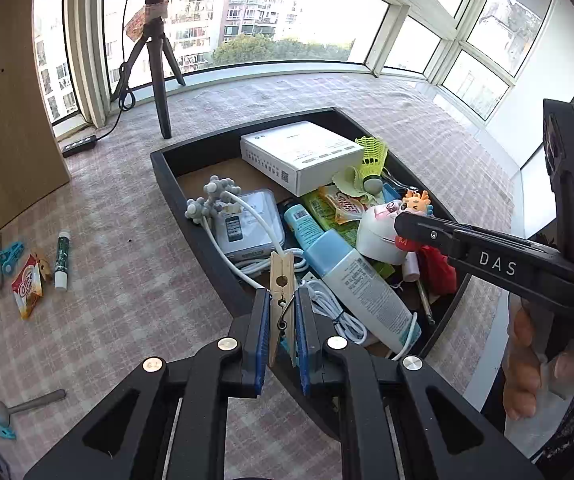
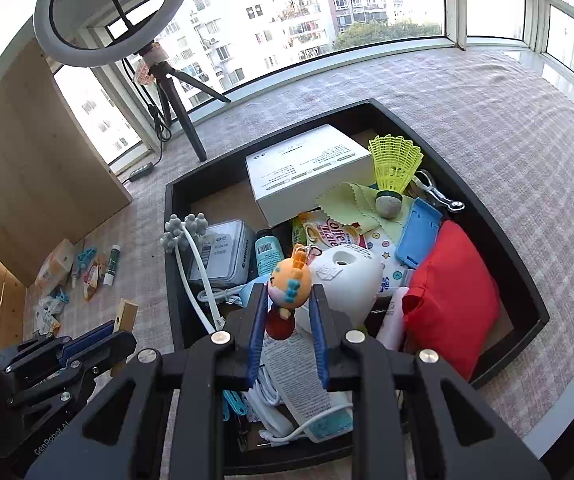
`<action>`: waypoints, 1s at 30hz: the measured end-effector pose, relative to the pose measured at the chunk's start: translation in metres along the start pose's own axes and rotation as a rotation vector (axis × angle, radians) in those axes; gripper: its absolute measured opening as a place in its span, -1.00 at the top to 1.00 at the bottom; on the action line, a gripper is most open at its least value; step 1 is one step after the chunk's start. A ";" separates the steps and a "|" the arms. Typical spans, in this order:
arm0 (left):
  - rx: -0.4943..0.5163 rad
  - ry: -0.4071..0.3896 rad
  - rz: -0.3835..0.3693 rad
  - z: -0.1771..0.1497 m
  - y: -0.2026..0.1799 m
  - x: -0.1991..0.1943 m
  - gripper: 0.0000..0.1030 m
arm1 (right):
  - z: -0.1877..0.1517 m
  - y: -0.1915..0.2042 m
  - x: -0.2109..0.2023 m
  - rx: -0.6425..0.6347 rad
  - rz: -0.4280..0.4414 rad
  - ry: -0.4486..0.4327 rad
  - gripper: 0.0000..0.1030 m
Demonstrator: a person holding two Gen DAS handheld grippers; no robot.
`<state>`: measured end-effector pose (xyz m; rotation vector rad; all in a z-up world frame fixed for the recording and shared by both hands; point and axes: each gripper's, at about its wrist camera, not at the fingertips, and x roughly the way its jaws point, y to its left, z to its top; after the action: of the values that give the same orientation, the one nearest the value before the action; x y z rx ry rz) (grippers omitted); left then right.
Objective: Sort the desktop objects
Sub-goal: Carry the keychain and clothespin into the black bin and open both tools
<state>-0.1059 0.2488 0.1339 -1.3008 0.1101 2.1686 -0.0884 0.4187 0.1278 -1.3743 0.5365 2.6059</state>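
right now a wooden clothespin [image 1: 281,280] is pinched upright between the narrowed jaws of the left gripper [image 1: 281,300], above the near rim of the black tray [image 1: 167,176]. a small cartoon figurine [image 2: 289,284] is clamped in the right gripper [image 2: 289,300], over the cluttered tray, with the white box [image 2: 307,168] at twelve o'clock and the red pouch [image 2: 453,296] at three o'clock.

- A home: a glazed bay-window corner high in an apartment block, with residential towers [image 2: 287,12] outside.
- A checked cloth [image 1: 127,272] covers the wide window ledge.
- A ring light [image 2: 111,12] on a tripod [image 1: 159,64] stands by the glass.
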 end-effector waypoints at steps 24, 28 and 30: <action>-0.047 0.009 0.083 -0.002 0.020 0.005 -0.04 | 0.008 0.013 -0.007 -0.030 0.008 -0.037 0.12; -0.105 -0.001 0.135 -0.004 0.054 0.000 -0.04 | 0.009 0.041 0.003 -0.087 0.027 -0.021 0.12; -0.136 -0.005 0.166 -0.006 0.072 -0.003 -0.04 | 0.010 0.056 0.009 -0.116 0.041 -0.010 0.12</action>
<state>-0.1387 0.1870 0.1173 -1.4056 0.0714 2.3547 -0.1176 0.3699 0.1389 -1.3969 0.4225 2.7142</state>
